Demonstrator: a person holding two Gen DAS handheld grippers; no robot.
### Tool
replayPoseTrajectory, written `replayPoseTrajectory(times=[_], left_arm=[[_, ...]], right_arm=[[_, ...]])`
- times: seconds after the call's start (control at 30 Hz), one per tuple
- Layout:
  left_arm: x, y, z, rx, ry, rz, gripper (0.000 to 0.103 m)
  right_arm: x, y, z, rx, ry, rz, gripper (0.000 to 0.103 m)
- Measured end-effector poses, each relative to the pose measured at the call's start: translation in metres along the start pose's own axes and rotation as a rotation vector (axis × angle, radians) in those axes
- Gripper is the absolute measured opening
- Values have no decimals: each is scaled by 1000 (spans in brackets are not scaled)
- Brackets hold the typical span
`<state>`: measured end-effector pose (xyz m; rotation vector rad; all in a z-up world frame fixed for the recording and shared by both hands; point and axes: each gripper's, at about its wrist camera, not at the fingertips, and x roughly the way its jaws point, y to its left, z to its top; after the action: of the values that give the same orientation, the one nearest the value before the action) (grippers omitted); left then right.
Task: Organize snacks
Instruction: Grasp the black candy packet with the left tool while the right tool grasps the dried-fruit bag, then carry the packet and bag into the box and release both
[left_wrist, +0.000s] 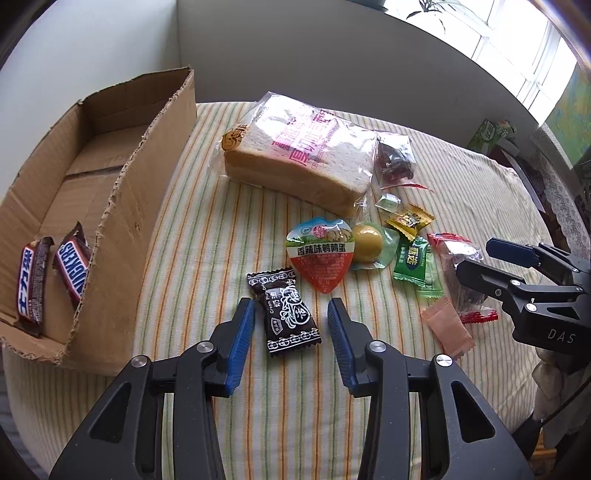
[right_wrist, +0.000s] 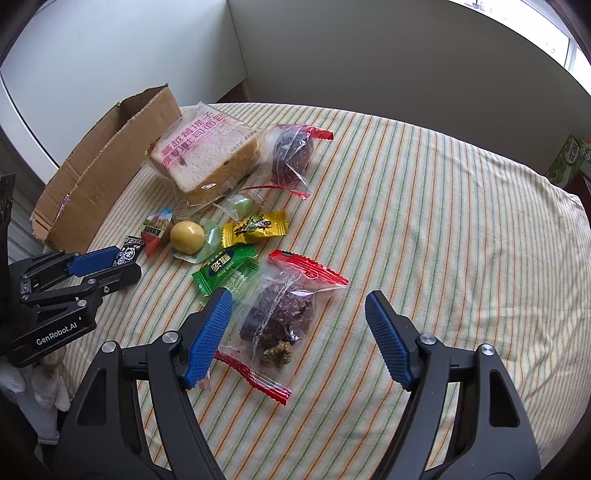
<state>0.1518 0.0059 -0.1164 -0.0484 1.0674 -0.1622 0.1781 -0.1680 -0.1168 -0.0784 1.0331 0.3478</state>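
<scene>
Left wrist view: left gripper straddles a black cream candy (pads apart, not touching); right gripper hangs open over a red-edged snack bag.

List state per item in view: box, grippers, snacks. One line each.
cardboard box: open, two Snickers bars inside
left gripper: open, straddling black cream candy, pads not pressing
right gripper: open over red-edged date pack
bread pack: sealed, on the striped cloth
heart-shaped egg pack: sealed, on cloth
green candies: wrapped, loose
</scene>
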Motion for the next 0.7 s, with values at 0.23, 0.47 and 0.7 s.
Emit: replayPoseTrajectory(times=[0.23,0.47,0.7], left_arm=[[2,2,-1,16,-12,20,26],[-3,12,-7,16,-21,22,25],[-10,18,-10,5,-28,20,25]], right_arm=[[9,17,-1,-59,35,-45,77],[16,26,1,-70,66,-57,52],[9,17,-5,-47,51,-44,44]])
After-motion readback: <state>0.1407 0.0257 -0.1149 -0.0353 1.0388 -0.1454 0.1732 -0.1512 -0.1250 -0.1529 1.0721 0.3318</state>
